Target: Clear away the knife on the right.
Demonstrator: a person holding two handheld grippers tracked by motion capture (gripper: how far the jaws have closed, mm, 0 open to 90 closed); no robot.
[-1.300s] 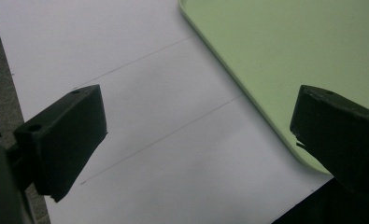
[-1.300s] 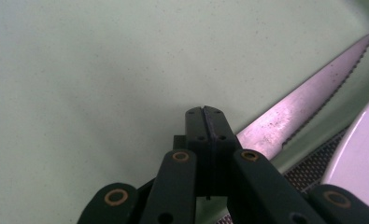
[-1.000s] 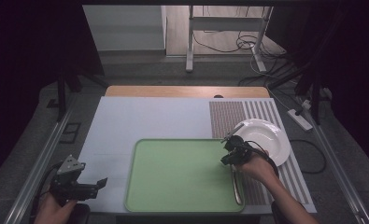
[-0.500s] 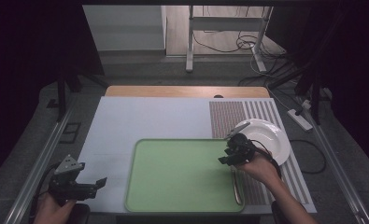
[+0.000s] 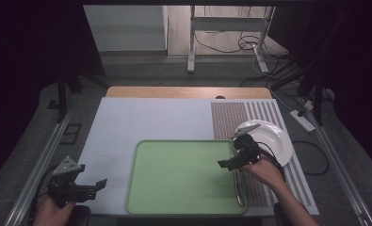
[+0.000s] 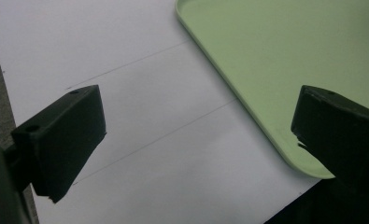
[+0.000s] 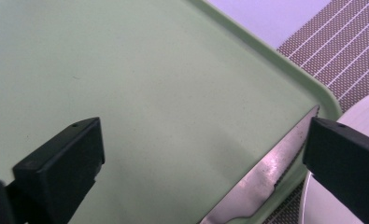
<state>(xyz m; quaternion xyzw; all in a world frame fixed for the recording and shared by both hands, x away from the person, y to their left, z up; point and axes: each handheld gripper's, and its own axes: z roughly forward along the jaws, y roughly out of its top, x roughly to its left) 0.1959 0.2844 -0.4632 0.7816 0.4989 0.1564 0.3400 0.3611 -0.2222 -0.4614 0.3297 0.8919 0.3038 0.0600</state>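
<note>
Raised slightly since earlier, the right gripper [image 5: 227, 163] is held open and empty. A knife [image 7: 261, 179] is already laid along the green tray's [image 5: 183, 207] right edge; a white plate [image 5: 274, 141] sits beside it.

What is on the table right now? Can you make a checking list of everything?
Surface: white table with a striped mat at the right.
Job's things: green tray; knife lying along its right edge; white plate on the mat.
Clutter: nothing seen.
Grippers: left gripper open above the table, near the tray's corner; right gripper open over the tray, beside the knife.
Cables: black cable right of the plate.
Surroundings: dark floor, power strip.
</note>
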